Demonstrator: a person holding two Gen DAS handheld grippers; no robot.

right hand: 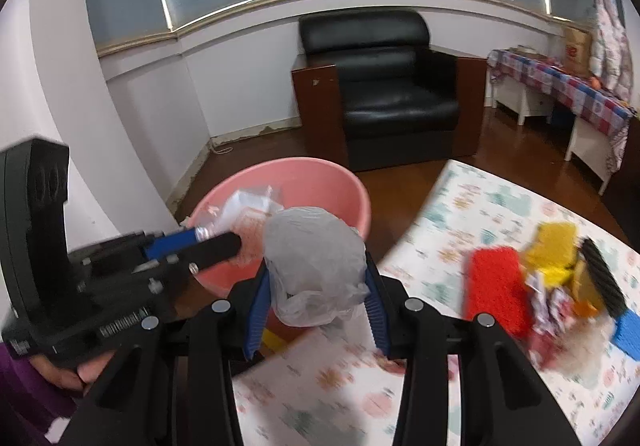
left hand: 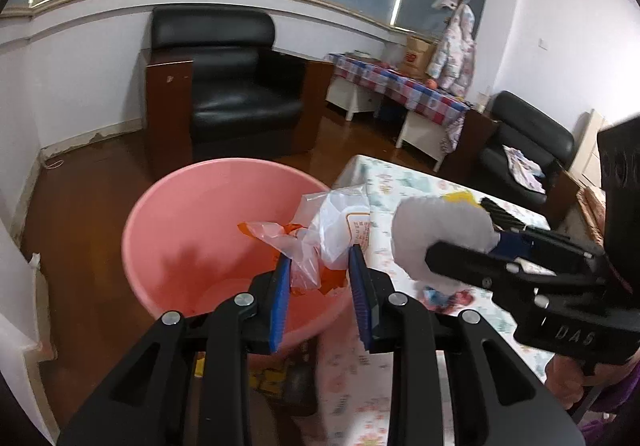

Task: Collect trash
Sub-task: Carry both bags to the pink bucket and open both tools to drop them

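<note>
In the left wrist view, the left gripper (left hand: 320, 262) pinches a crumpled clear plastic bag (left hand: 320, 234) with orange print between its blue pads. The bag hangs over the near rim of the pink basin (left hand: 192, 222), which stands just ahead of the fingers, beside the table with the floral cloth (left hand: 404, 182). To the right of this gripper, the right gripper (left hand: 440, 246) reaches in from the side, clamped on a grey-white wad of plastic (left hand: 440, 230) held above the cloth.

In the right wrist view, the right gripper (right hand: 318, 286) squeezes the grey wad (right hand: 316, 262) between its blue pads. The pink basin (right hand: 320, 174) lies just beyond the wad. To the left, the left gripper (right hand: 224, 242) holds the clear bag (right hand: 244, 206) over the basin. To the right of the fingers, blurred red, yellow and blue items (right hand: 552, 278) lie on the cloth (right hand: 460, 198).
</note>
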